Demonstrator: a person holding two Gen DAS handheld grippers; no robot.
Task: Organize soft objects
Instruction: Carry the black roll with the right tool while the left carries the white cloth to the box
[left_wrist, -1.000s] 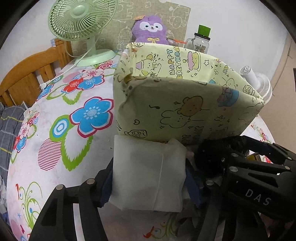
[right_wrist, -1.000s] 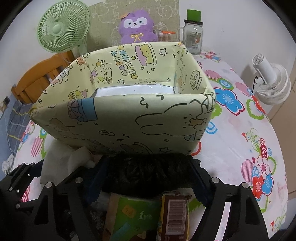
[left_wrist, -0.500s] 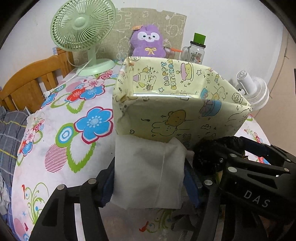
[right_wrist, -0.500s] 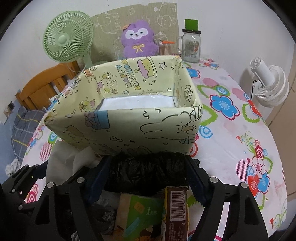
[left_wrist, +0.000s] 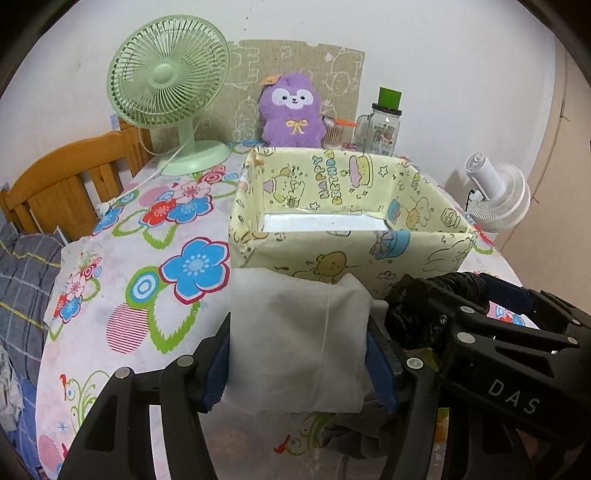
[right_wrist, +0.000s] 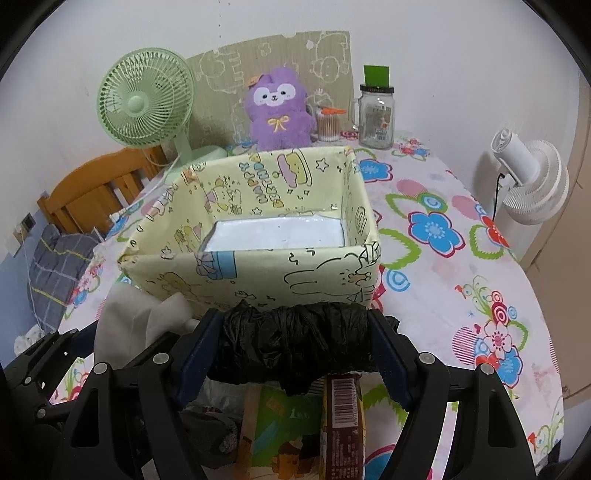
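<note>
The left claw (left_wrist: 299, 354) is clenched on a folded white cloth (left_wrist: 295, 343), whose lower edge hangs over the bench (left_wrist: 122, 288) and hides whatever lies under it; the right claw (right_wrist: 295, 350) is clenched on a crumpled black plastic bundle (right_wrist: 291, 343), too wrinkled and dark to tell what is wrapped in it. Both are held just in front of the near wall of the yellow cartoon-printed box (right_wrist: 258, 266), which stands on the flowered bench cover; from either wrist only a strip of the box's white floor (right_wrist: 277, 236) shows, the near part being cut off by the wall. Below the right claw lie a green packet (right_wrist: 280, 417) and a brown packet with a barcode (right_wrist: 343, 406), both partly covered by the bundle and running out of the bottom of the picture; their print is too blurred to read apart from a "1" on the green one. "HAPPY BIRTHDAY" runs along the box's inner far wall, and "DAS" is printed on the right claw's body as seen from the left wrist. Behind the box stand a green fan (left_wrist: 168, 74), a purple plush toy (left_wrist: 291, 110) and a glass jar with a green lid (left_wrist: 384, 125), its label unreadable; a white fan (right_wrist: 532, 184) stands off to the right.
</note>
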